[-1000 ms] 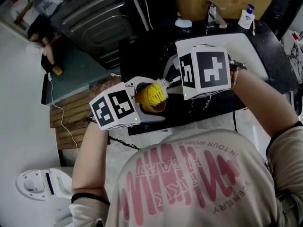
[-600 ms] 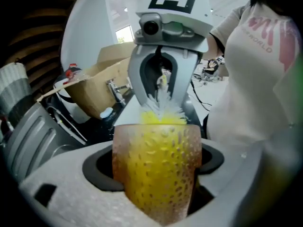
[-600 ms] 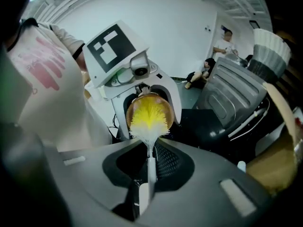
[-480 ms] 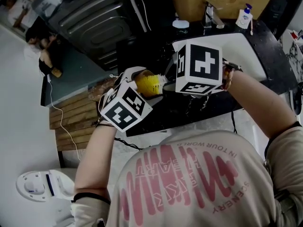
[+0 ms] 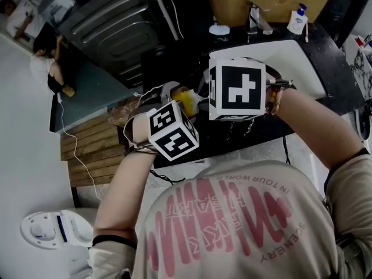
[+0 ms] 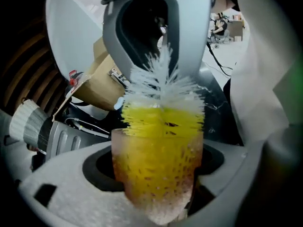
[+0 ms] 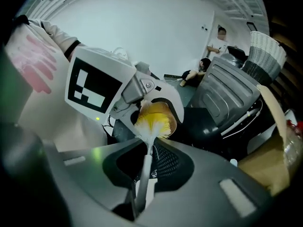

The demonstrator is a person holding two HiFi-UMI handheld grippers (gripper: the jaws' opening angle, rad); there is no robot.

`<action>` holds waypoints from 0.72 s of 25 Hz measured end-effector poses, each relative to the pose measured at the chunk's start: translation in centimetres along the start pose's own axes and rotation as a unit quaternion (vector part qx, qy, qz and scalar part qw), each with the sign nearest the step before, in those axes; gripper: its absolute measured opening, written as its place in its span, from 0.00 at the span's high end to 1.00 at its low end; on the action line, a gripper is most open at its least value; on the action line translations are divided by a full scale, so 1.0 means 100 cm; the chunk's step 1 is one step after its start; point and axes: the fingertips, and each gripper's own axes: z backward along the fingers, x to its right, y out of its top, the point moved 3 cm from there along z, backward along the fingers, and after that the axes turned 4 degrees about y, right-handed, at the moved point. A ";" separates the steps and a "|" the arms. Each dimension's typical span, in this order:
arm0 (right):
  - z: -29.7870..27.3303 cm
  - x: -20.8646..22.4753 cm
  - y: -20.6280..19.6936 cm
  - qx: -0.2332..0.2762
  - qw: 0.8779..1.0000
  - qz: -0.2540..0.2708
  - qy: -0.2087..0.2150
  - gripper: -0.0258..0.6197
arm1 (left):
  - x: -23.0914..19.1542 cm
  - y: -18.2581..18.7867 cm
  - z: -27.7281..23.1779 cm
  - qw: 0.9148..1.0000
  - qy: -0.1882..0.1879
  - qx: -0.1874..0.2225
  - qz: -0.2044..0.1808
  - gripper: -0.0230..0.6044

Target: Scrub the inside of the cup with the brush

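A translucent amber cup [image 6: 156, 174] is clamped between the jaws of my left gripper [image 6: 156, 193], its mouth facing the other gripper. A bottle brush with yellow and white bristles [image 6: 163, 112] is pushed into the cup, its yellow part filling the inside. My right gripper [image 7: 137, 193] is shut on the brush's white handle [image 7: 143, 174]. In the right gripper view the bristles [image 7: 152, 122] sit in the cup's mouth [image 7: 163, 111]. In the head view the cup and brush [image 5: 187, 100] show only as a yellow patch between the two marker cubes, above the black counter [image 5: 232, 135].
A white sink [image 5: 296, 63] with a tap [image 5: 256, 17] and a soap bottle [image 5: 296, 21] lies behind my right gripper. A dark metal appliance [image 5: 116, 22] stands to the left. Wooden slats [image 5: 87, 150] and a white device [image 5: 46, 228] are on the floor.
My left gripper has swung up and right, tilting the cup toward the brush. The brush has gone deeper into the cup, and my right gripper has shifted slightly left.
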 end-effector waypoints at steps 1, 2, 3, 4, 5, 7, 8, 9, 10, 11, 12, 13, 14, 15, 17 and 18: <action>0.000 0.000 -0.001 -0.003 1.000 0.001 0.000 0.89 | 0.001 -0.002 -0.001 1.000 0.002 -0.010 -0.012 0.32; -0.001 0.000 -0.001 -0.005 1.000 0.002 -0.001 0.89 | 0.002 -0.004 -0.003 1.000 0.003 -0.019 -0.023 0.32; -0.001 0.001 -0.002 -0.007 1.000 0.003 -0.001 0.89 | 0.002 -0.006 -0.004 0.999 0.005 -0.029 -0.034 0.32; -0.001 0.001 -0.002 -0.008 1.000 0.003 -0.002 0.89 | 0.002 -0.009 -0.005 0.998 0.008 -0.039 -0.046 0.32; -0.001 0.002 -0.002 -0.009 1.000 0.004 -0.003 0.89 | 0.002 -0.012 -0.006 0.997 0.011 -0.047 -0.059 0.32; -0.001 0.003 -0.002 -0.009 1.000 0.004 -0.003 0.89 | 0.004 -0.017 -0.008 0.995 0.014 -0.058 -0.082 0.32; 0.000 0.004 -0.003 -0.009 1.000 0.003 -0.002 0.89 | 0.005 -0.018 -0.008 0.994 0.013 -0.061 -0.091 0.32; 0.000 0.004 -0.003 -0.009 1.000 0.002 -0.002 0.89 | 0.006 -0.019 -0.008 0.993 0.013 -0.062 -0.098 0.32; 0.000 0.005 -0.003 -0.009 1.000 0.002 -0.001 0.89 | 0.005 -0.020 -0.009 0.992 0.014 -0.064 -0.105 0.32; 0.001 0.006 -0.003 -0.009 1.000 0.001 0.000 0.89 | 0.004 -0.021 -0.009 0.991 0.016 -0.065 -0.112 0.32; 0.001 0.006 -0.003 -0.009 1.000 0.000 0.002 0.89 | 0.003 -0.022 -0.009 0.991 0.019 -0.067 -0.118 0.32; 0.001 0.006 -0.003 -0.008 1.000 0.000 0.003 0.89 | 0.001 -0.023 -0.009 0.990 0.023 -0.070 -0.123 0.32; 0.001 0.007 -0.004 -0.008 1.000 0.000 0.004 0.89 | -0.001 -0.025 -0.010 0.989 0.026 -0.072 -0.124 0.32; 0.002 0.007 -0.003 -0.008 1.000 0.000 0.004 0.89 | -0.004 -0.028 -0.010 0.990 0.029 -0.073 -0.120 0.32; 0.006 0.010 -0.002 -0.002 1.000 -0.002 0.002 0.89 | -0.010 -0.034 -0.010 0.990 0.035 -0.079 -0.113 0.32; 0.008 0.012 -0.002 0.003 1.000 -0.004 0.000 0.89 | -0.012 -0.037 -0.010 0.990 0.038 -0.081 -0.113 0.32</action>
